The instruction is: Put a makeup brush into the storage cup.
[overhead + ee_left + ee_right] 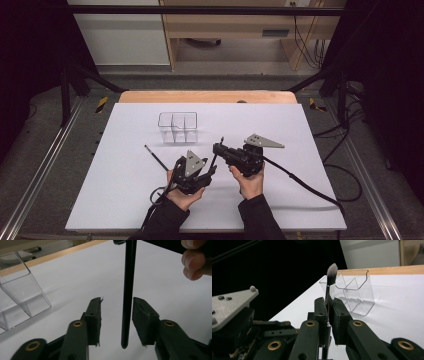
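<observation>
White board (125, 165) covers a wood table (207, 96), dark floor and black frame rails around it, pale cabinets behind. Landmark: clear organizer (178, 127), three compartments, upright near the board's middle, toward the far edge. Both grippers sit nearer the person than the organizer, close together, each in one hand. Right gripper (218, 148) lies just right of and below the organizer in the high view, jaws clamped on a makeup brush (331, 275): the right gripper view shows the thin handle pinched between both pads, bristle tip up, white-grey, lined up against the organizer's near-left corner but apart from it. Left gripper (212, 171) sits below the organizer, just beside the right one, grey plate on top. In the left gripper view its jaws stand apart with the brush's dark handle (128, 297) hanging between them, handle end low, closer to the right pad, a gap showing on the left side; released, not pinching. Fingers (193, 261) of the right hand show at the top right of that view. Second thin dark stick (156, 157) lies flat on the board, below-left of the organizer, untouched, its near end close to the left gripper. Black cable (305, 186) trails right from the right gripper.
</observation>
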`<state>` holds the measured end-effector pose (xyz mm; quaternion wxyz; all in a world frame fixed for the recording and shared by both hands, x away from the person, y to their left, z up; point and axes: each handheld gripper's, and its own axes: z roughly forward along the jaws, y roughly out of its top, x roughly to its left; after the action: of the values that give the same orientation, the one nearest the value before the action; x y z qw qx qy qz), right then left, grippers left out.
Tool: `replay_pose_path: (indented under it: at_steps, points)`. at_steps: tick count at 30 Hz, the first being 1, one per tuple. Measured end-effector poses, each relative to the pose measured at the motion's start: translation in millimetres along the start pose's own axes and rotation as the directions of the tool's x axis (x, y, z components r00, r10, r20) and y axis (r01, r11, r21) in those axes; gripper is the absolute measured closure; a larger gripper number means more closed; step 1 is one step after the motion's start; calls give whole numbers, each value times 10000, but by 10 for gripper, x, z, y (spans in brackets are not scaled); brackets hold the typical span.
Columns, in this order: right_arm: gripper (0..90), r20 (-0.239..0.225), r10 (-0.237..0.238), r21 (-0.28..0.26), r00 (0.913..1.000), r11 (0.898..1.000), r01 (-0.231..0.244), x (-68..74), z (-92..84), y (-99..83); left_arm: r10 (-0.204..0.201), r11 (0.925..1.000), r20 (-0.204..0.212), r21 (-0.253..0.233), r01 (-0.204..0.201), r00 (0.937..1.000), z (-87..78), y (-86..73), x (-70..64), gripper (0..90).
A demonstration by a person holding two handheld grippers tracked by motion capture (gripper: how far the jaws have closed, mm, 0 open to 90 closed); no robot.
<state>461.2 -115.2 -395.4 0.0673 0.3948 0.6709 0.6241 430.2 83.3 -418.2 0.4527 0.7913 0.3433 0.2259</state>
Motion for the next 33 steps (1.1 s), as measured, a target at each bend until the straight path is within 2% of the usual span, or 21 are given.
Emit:
replay_pose_path:
  at_steps: [5,10,16,19,23,33]
  points:
    - [843,-106,-94,15,9999,10000,94,3,13,-17,212,9996,18,-180,-212,9998,-11,81,6,425]
    - [843,-219,-129,-7,9997,9999,129,7,15,-23,279,9993,74,-269,-277,9996,-4,153,-14,415]
    - [843,-351,-222,-71,9991,9997,219,19,-11,-10,98,9997,260,-221,-92,9996,32,201,-24,537]
    - [843,-359,-286,-50,9989,9996,285,18,-12,-12,73,9997,222,-214,-68,9997,40,211,-19,584]
    - [843,-387,-303,-23,9988,9995,302,22,-7,-20,-78,9994,308,-334,88,9995,30,222,-15,652]
    - [843,-442,-324,35,9985,9995,326,20,0,-28,-119,9986,484,-502,143,9988,4,232,-35,819]
